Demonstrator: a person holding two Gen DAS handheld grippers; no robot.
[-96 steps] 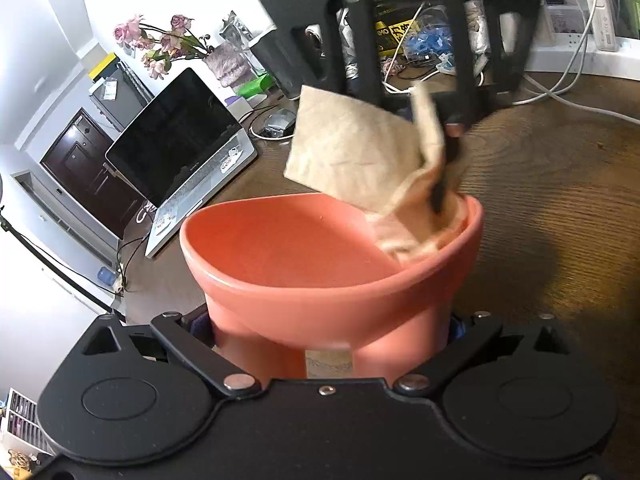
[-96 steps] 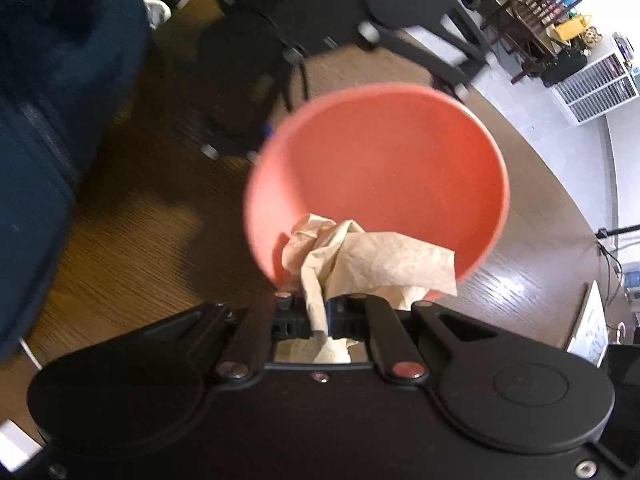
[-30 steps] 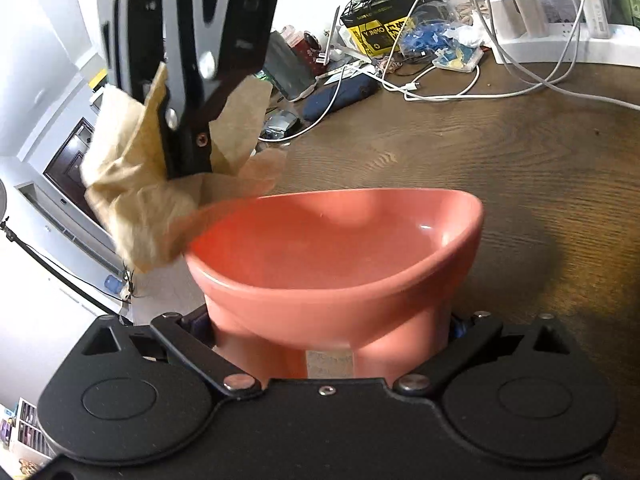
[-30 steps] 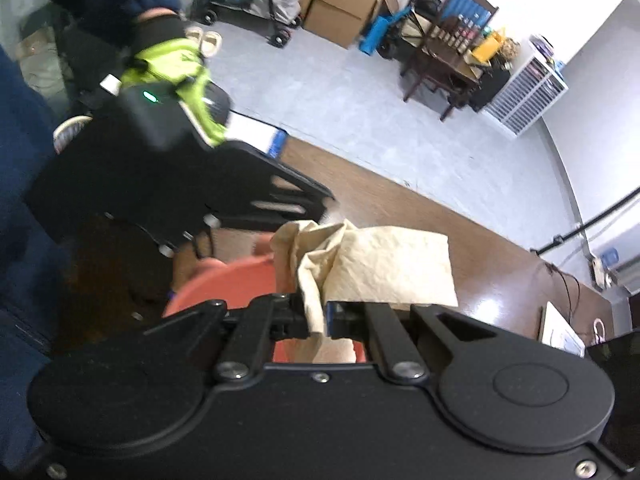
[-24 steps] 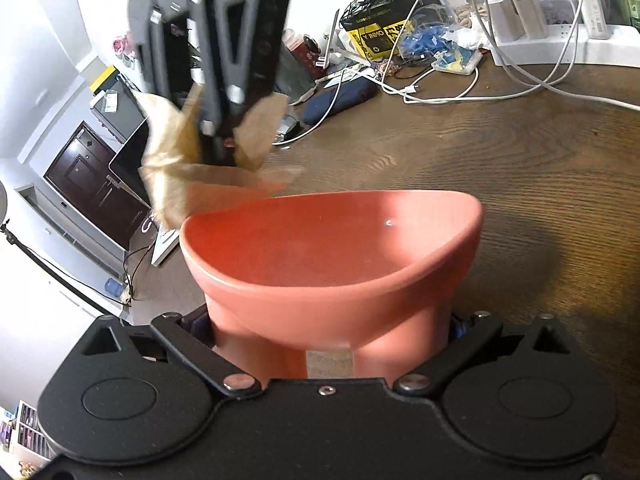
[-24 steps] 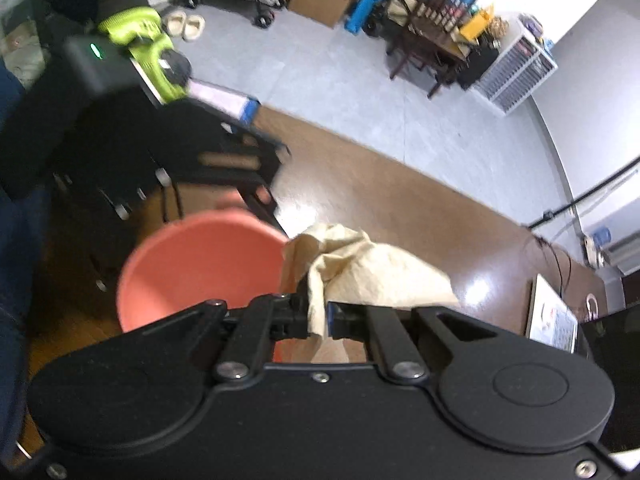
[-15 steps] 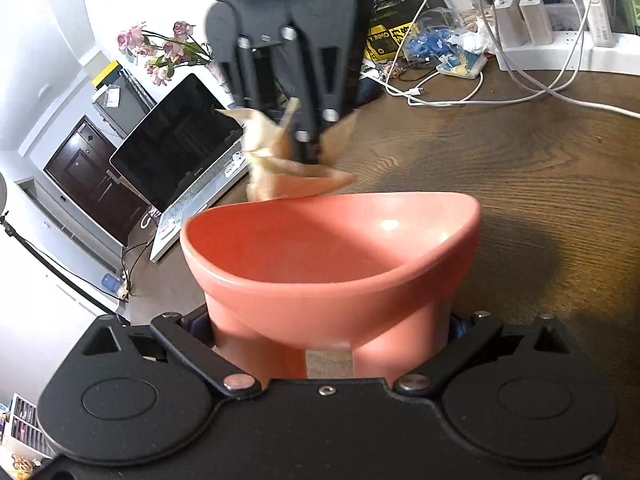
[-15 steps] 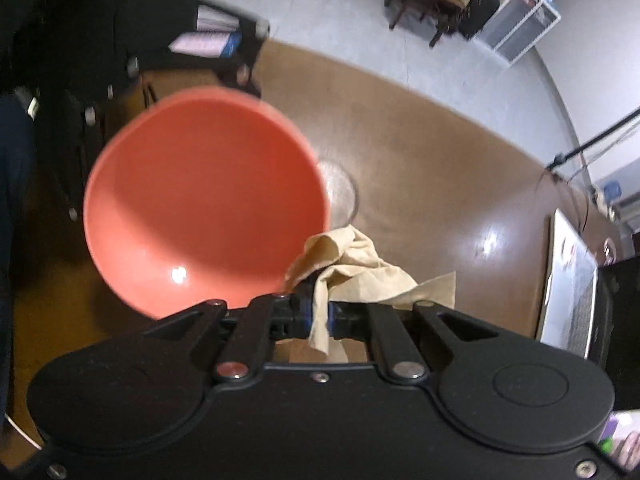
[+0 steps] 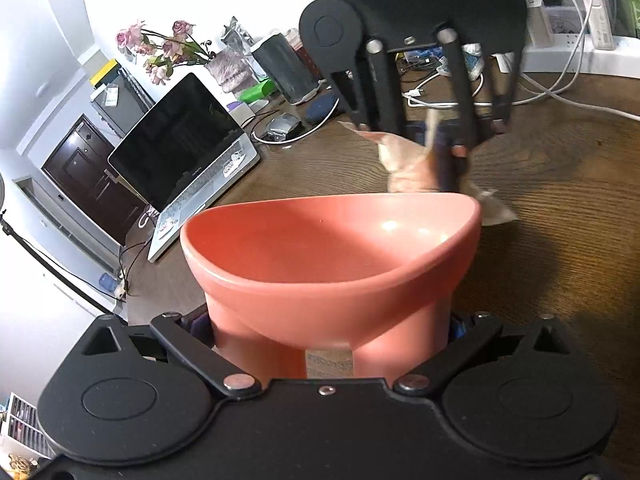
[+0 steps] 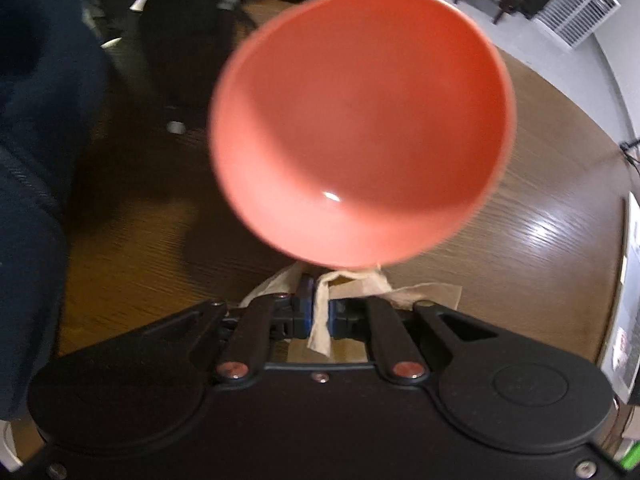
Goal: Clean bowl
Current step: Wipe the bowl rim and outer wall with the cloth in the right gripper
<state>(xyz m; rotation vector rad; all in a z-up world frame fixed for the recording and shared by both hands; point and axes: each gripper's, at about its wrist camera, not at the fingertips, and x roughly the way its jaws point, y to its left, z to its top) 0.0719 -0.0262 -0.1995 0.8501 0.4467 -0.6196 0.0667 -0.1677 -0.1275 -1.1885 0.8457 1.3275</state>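
My left gripper [image 9: 328,332] is shut on the base of a salmon-pink bowl [image 9: 332,240] and holds it above the wooden table. The bowl's inside is bare. It also shows in the right wrist view [image 10: 360,120], tilted toward the camera and blurred. My right gripper [image 10: 318,314] is shut on a crumpled beige paper towel [image 10: 320,320]. In the left wrist view the right gripper [image 9: 444,160] hangs just beyond the bowl's far rim, with the paper towel [image 9: 408,168] outside the bowl, low toward the table.
A dark wooden table [image 9: 560,220] lies below. An open laptop [image 9: 188,152] stands at the far left. Dried flowers [image 9: 160,48], cables and a white power strip [image 9: 568,56] crowd the far edge. A person in dark blue clothing [image 10: 32,160] is at the left.
The right gripper swung with the paper towel from the bowl's left rim across to behind its far right rim and came down lower. The left gripper kept the bowl still.
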